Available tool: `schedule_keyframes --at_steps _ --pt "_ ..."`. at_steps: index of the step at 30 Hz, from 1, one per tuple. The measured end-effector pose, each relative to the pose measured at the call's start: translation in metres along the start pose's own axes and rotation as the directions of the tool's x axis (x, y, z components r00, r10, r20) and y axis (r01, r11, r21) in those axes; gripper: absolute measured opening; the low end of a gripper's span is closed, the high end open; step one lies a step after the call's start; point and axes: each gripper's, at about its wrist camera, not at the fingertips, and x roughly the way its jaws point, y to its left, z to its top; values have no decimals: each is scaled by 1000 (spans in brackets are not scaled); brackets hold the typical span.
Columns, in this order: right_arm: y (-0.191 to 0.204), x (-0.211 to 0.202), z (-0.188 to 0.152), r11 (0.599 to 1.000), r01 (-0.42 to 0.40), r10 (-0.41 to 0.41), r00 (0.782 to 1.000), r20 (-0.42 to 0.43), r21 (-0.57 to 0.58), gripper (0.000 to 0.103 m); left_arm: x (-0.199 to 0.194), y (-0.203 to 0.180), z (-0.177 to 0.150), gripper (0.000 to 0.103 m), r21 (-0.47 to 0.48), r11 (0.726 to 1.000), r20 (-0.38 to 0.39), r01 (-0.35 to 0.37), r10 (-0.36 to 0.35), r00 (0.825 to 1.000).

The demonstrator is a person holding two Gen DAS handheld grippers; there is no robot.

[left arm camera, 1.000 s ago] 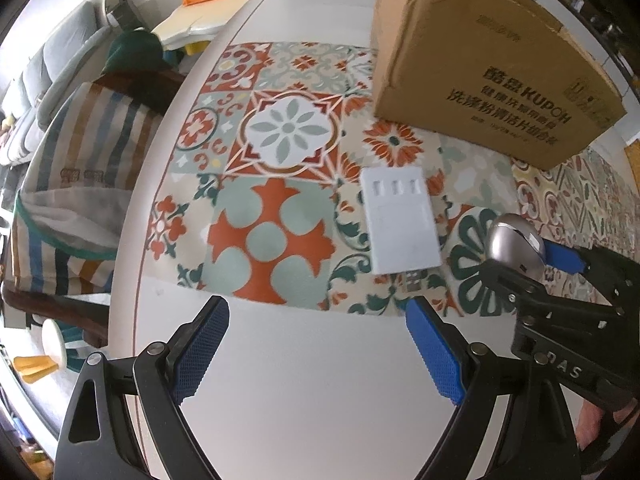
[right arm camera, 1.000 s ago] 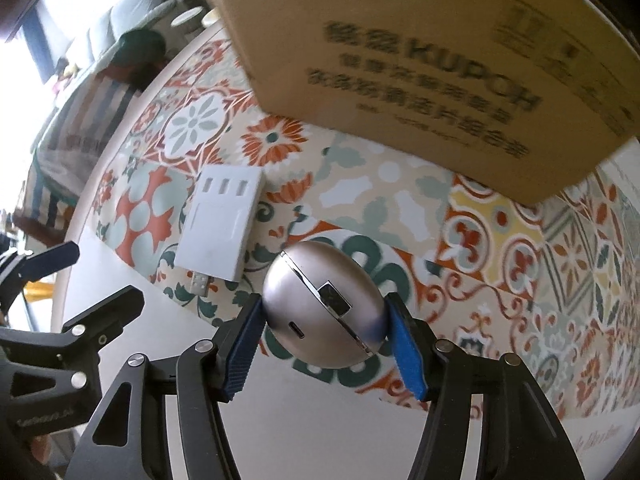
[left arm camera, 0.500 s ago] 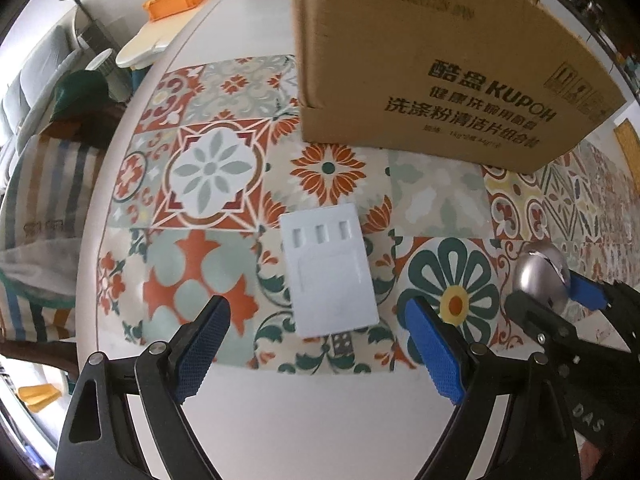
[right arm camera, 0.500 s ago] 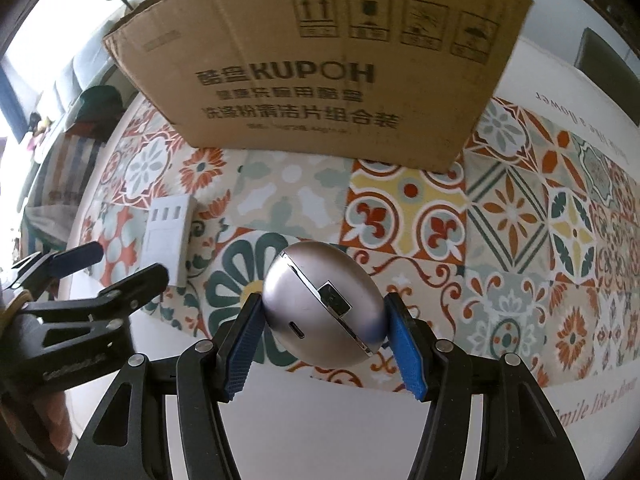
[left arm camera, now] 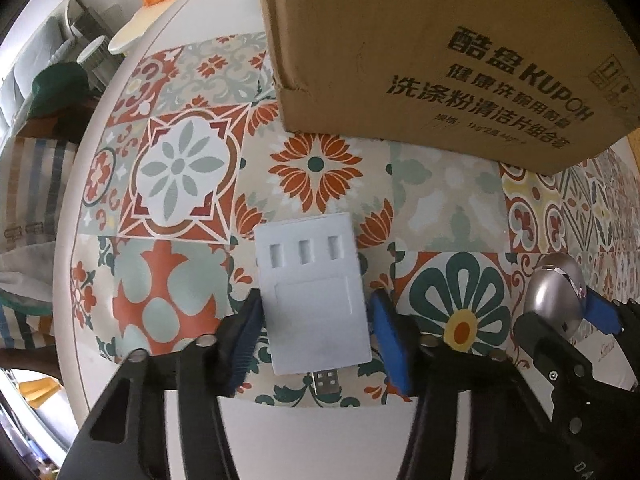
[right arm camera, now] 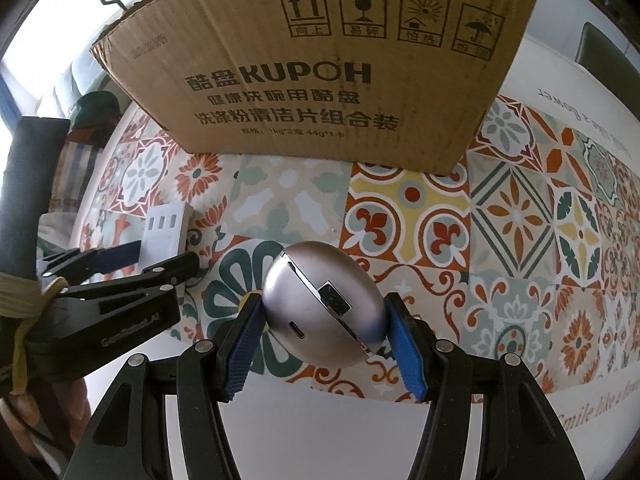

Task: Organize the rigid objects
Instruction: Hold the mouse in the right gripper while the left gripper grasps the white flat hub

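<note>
Here: white USB hub (left arm camera: 314, 298) flat on the patterned tile mat (left arm camera: 184, 168), straight ahead of the left gripper (left arm camera: 316, 328) and already lying between its blue pads (left arm camera: 390, 344). Long axis of the hub in line with the fingers, three-slot end away toward the cardboard box (left arm camera: 440, 52), metal USB plug (left arm camera: 326, 379) sticking out of the near end. Left jaws spread on either side of the hub's long edges, left pad apparently touching or almost touching, right pad just beside with a sliver of mat between; not yet clamped, judging from that gap. Likely next step: squeeze across the short width, then lift. Nothing but the left gripper placed for it.

Right gripper (right arm camera: 324, 330) occupied: jaws clenched on the silver egg-shaped device (right arm camera: 324, 304), carried above the mat, near the box front and to the right of the hub.

Hub: matte white plastic, thin rectangular slab, rounded corners, shallow recessed panel on top; smooth sides, probably somewhat slippery against a weak pinch. Egg device: brushed metallic shell, a chrome seam running diagonally round it, a small dark square window and a slot port on the facing side; curved flanks giving the ribbed rubber pads little flat contact. Box: plain corrugated brown card, printed black lettering, upright on the mat.
</note>
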Motion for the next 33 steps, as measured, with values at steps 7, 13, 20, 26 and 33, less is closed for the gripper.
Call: schedule_keyframes --at_steps 7,13,20,26,33 --pt "0 -1 -1 1000 0 0 1000 -2 0 60 -3 6 -6 49 4 999 29 32 -32 999" --pt "2 -6 -5 1000 -4 4 1000 2 0 60 -24 6 -23 49 25 999 66 44 -46 997" --pt "4 -13 -8 1000 -2 2 1000 12 -3 60 -40 4 -31 48 44 998 98 52 -56 994" --pt "4 -14 -9 1000 5 -5 1000 12 0 60 -35 4 -35 48 41 998 85 53 -57 995" --pt "3 -8 -11 1000 3 -3 1000 -5 4 60 -23 -1 -39 47 47 998 40 40 -42 998"
